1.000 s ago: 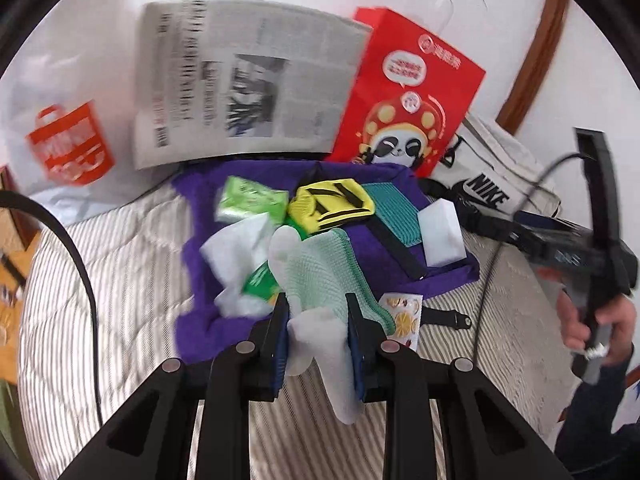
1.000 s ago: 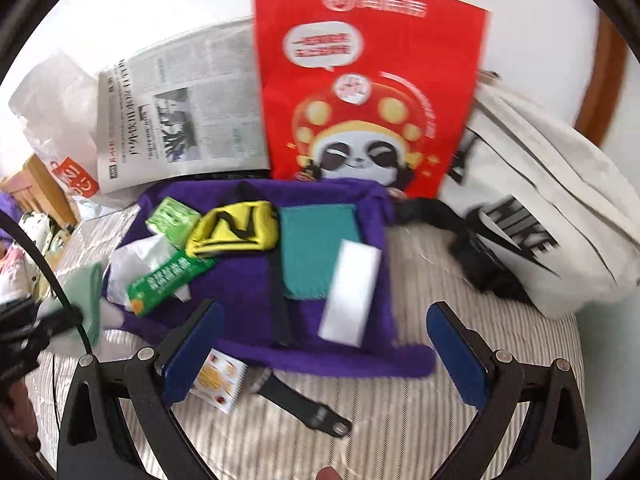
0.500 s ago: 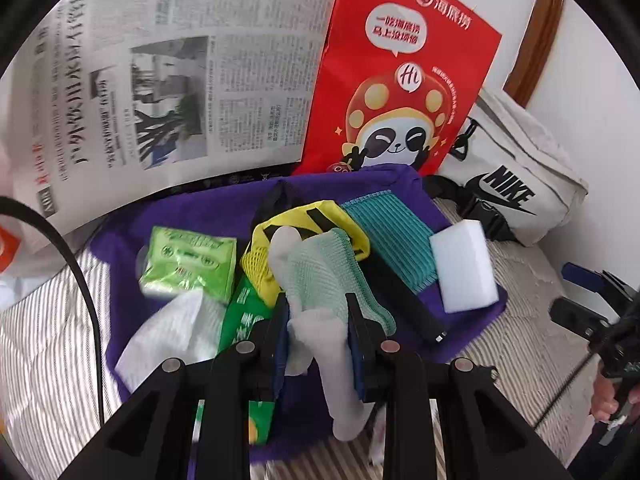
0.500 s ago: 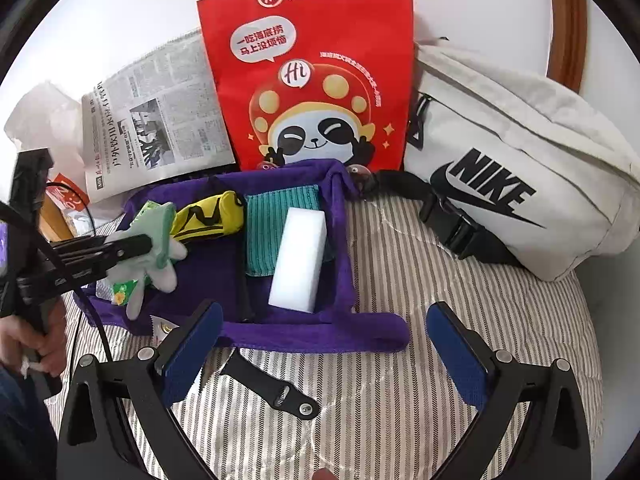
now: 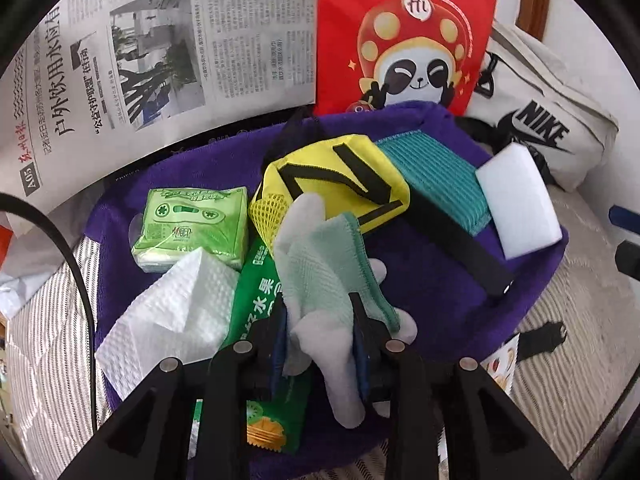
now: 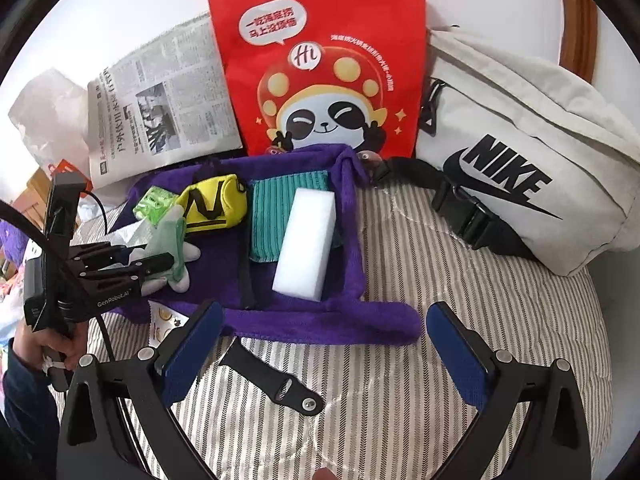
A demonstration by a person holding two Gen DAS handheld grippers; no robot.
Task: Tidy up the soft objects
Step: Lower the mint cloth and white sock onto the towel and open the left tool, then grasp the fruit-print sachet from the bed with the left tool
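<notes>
Left hand-held gripper point(image 5: 320, 344), jaws just easing, still grasping my green glove point(image 5: 332, 276), now lowered over the purple cloth point(image 5: 440, 292); release imminent.

We see the white rectangular sponge point(image 6: 304, 242) lying on the teal ribbed cloth point(image 6: 280, 208) inside the purple fabric tray point(image 6: 320, 322); left of them the yellow mesh pouch point(image 6: 212, 208), behind the tray the red paper bag point(image 6: 320, 60).

At the bottom centre of the frame, the left gripper point(image 5: 320, 344) holds a green-and-white glove point(image 5: 328, 280); its jaws have just been opening slightly. Behind lies a purple cloth point(image 5: 432, 280) with a yellow pouch point(image 5: 340, 176).
</notes>
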